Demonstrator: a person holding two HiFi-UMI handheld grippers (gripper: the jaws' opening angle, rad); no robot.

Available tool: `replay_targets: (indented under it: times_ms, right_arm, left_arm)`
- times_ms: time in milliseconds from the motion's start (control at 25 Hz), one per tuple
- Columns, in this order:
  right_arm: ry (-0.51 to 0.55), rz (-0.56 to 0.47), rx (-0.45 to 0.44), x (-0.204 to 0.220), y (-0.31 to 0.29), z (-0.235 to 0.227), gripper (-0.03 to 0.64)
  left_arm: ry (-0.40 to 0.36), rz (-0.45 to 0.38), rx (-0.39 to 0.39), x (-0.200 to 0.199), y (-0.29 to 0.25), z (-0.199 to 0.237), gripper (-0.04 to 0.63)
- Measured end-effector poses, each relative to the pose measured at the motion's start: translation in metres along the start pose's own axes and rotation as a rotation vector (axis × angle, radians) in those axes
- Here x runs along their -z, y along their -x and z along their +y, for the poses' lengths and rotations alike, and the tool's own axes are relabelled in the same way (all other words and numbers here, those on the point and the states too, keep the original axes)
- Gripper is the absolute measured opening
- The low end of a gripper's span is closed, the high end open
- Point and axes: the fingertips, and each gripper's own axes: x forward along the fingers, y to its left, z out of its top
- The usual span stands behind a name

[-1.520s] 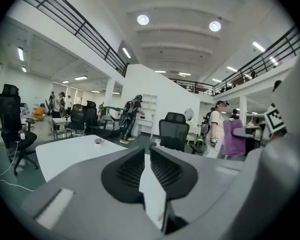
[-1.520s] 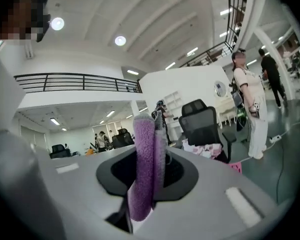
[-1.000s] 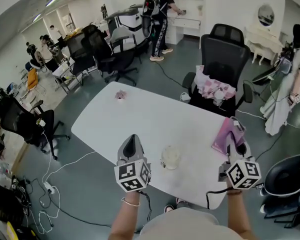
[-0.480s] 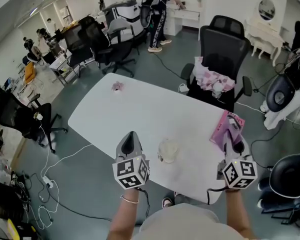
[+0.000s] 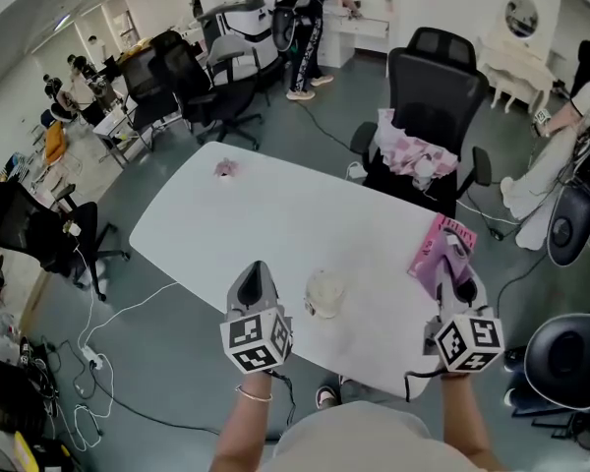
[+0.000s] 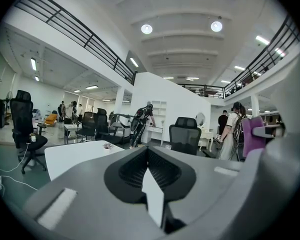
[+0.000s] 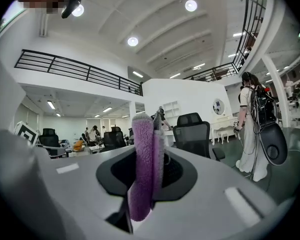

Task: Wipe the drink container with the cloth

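While I hold both hands over the near edge of the white table (image 5: 246, 214), my left tongs (image 5: 255, 271) are pressed together with nothing between them. They sit just left of the clear cup (image 5: 324, 293) and do not touch it. My right tongs (image 5: 456, 268) pinch the purple cloth (image 5: 436, 247), which pokes out folded past the tips at the table's right end, apart from the cup. The cup stands on the table between the two tongs.
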Motion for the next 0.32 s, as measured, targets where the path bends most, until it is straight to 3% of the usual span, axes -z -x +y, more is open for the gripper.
replay_targets:
  times_ms: [320]
  right_arm:
    - [-0.002,0.01,-0.004,0.007,0.003,-0.001,0.069]
  left_arm:
    - [0.007,0.015,-0.001,0.011,0.002,-0.002,0.0]
